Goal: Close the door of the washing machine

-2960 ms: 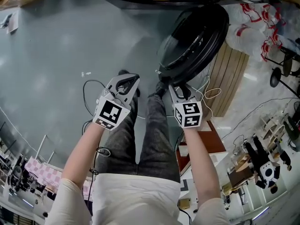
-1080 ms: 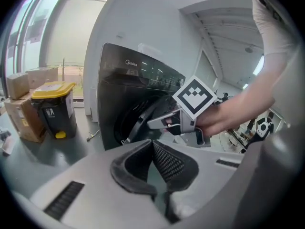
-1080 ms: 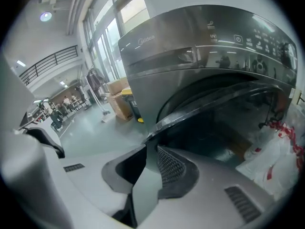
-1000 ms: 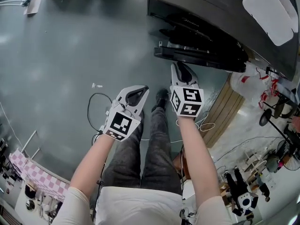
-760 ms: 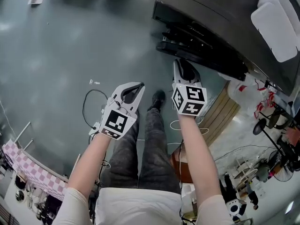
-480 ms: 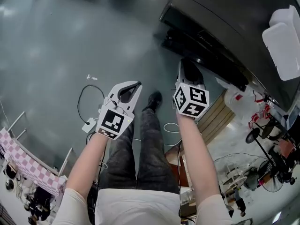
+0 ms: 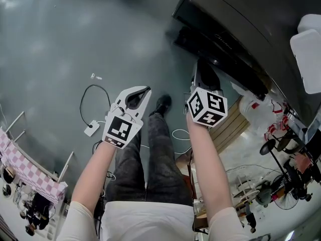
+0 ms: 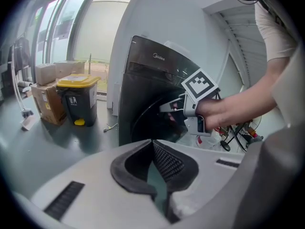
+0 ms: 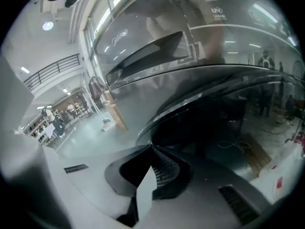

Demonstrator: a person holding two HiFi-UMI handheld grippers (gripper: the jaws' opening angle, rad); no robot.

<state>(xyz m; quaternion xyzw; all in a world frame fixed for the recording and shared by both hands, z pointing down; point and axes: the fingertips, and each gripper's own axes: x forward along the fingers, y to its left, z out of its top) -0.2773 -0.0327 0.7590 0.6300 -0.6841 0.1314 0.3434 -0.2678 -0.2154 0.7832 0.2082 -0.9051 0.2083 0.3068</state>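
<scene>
head view, nearest: two bare forearms and grey trousers, a black shoe (image 7: 161,104) on the glossy grey floor (image 7: 60,34). the left gripper (image 7: 146,89) hangs over the floor, well apart from the machine, its white plastic shells curving into a closed loop. the right gripper (image 7: 201,64) points at the dark front of the washing machine (image 7: 251,14); its marker cube (image 7: 206,106) shows black squares on white.

only the gripper views show the pads. in the left gripper view the left gripper (image 8: 152,141) has ribbed black pads meeting at the tips, nothing between them. in the right gripper view the right gripper (image 9: 152,147) has just been closing; its meshed pads now meet on nothing.

the door (image 9: 214,123) fills that view: round dark glass inside a shiny curved rim. whether the tips touch it, i cannot tell. seen from the left gripper, the door (image 8: 152,123) lies shut against the machine's front, the right gripper (image 8: 167,109) just beside it.

farther off, that view alone shows a yellow-lidded bin (image 8: 76,101) and cardboard boxes (image 8: 47,104).
</scene>
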